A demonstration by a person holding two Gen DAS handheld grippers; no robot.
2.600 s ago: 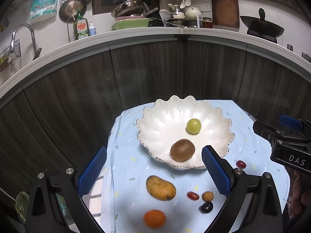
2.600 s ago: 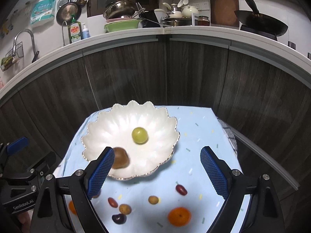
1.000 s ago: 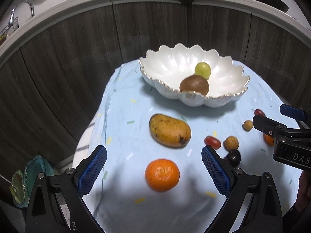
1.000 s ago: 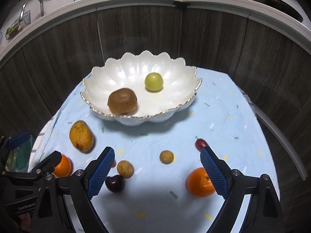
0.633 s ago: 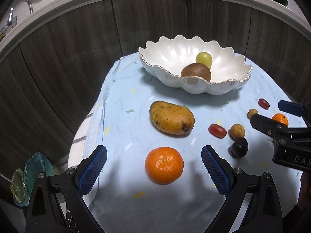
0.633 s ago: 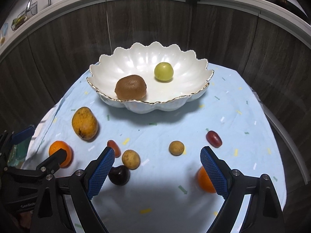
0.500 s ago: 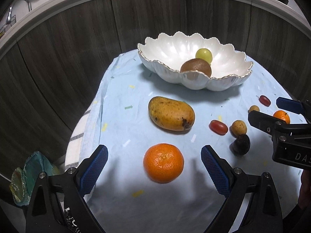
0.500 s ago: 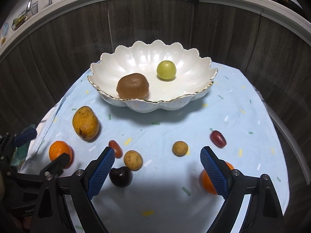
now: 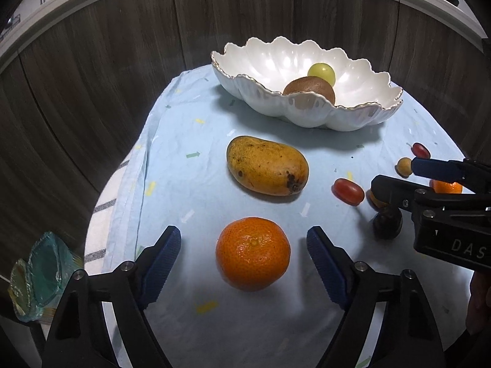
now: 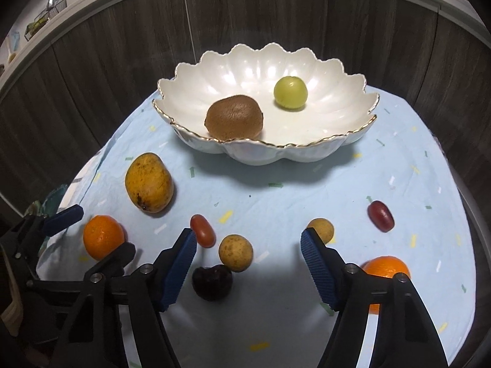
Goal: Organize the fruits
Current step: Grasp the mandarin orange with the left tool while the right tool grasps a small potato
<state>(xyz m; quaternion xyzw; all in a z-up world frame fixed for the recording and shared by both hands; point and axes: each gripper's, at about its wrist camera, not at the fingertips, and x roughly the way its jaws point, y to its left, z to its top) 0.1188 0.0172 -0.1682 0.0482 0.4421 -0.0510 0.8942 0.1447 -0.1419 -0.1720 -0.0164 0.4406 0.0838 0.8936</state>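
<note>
Setting: kitchen, with dark wood-grain cabinet fronts curving behind a table under a pale blue cloth (image 10: pixel 276 202) flecked with small coloured marks.
Bowl: one white scalloped bowl (image 10: pixel 334 148) with a gold rim, at the far side of the cloth.
In the bowl: two fruits, one brown kiwi (image 10: pixel 233 117) near the front rim and one green round fruit (image 10: pixel 290 92) behind it, apart from each other.
Mango: one yellow mango (image 9: pixel 267 165), on the cloth in front of the bowl, to the left.
Oranges: two; one orange (image 9: pixel 253 253) lies between the left gripper's fingers, untouched, the second orange (image 10: pixel 387 268) sits partly behind the right gripper's right finger.
Red grapes: two, one red grape (image 10: pixel 202 230) mid-cloth, the other grape (image 10: pixel 380 215) far right.
Small tan fruits: two, one tan fruit (image 10: pixel 235 253) just beside a dark cherry (image 10: pixel 211 282), the other tan fruit (image 10: pixel 321 229) at the right finger's tip.
Left gripper (image 9: pixel 242 254): jaws spread wide, holding nothing.
Right gripper (image 10: pixel 247 260): jaws apart, empty, low over the cherry and tan fruit.
</note>
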